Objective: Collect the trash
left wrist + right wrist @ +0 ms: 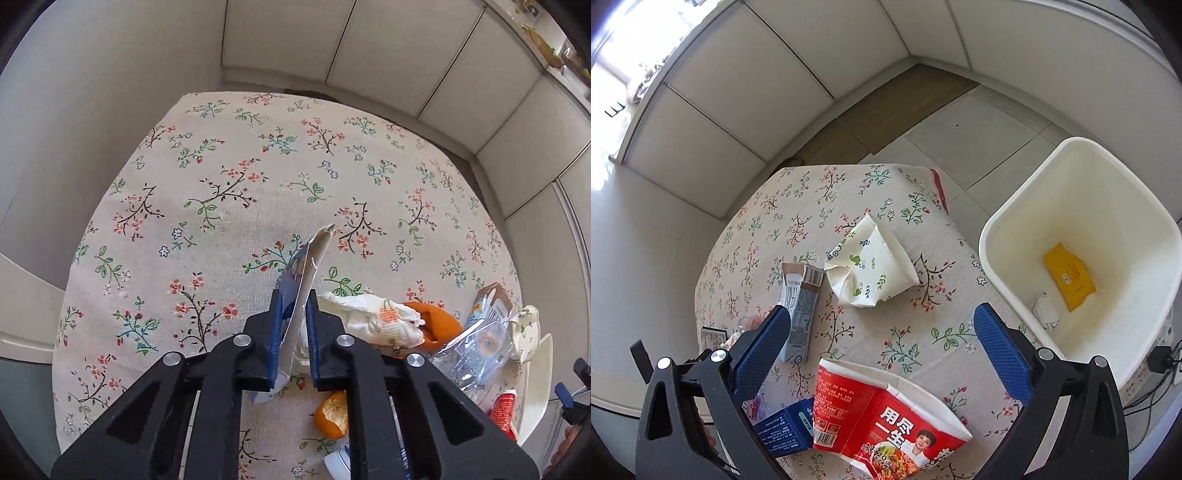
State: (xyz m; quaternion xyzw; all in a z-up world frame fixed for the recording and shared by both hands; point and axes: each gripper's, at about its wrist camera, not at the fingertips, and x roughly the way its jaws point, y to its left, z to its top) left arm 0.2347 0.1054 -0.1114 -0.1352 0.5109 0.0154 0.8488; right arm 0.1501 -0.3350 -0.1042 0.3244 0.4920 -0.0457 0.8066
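In the left wrist view my left gripper (293, 295) is shut on a flattened blue-and-white carton (314, 258), which sticks up between the blue pads above the floral tablecloth (221, 147). To its right lie a crumpled white napkin (373, 317), orange peel (439, 325) and a crushed clear bottle (476, 350). In the right wrist view my right gripper (882, 314) stands open with nothing between its fingers. It hovers over the table between a crushed paper cup (871, 266) and a red noodle cup (886, 417).
A white bin (1008, 229) stands beside the table at the right, with a yellow packet (1069, 277) and a white scrap inside. A grey drink carton (799, 306) and a dark blue box (783, 428) lie by the right gripper's left finger. A second peel (332, 413) lies under the left gripper.
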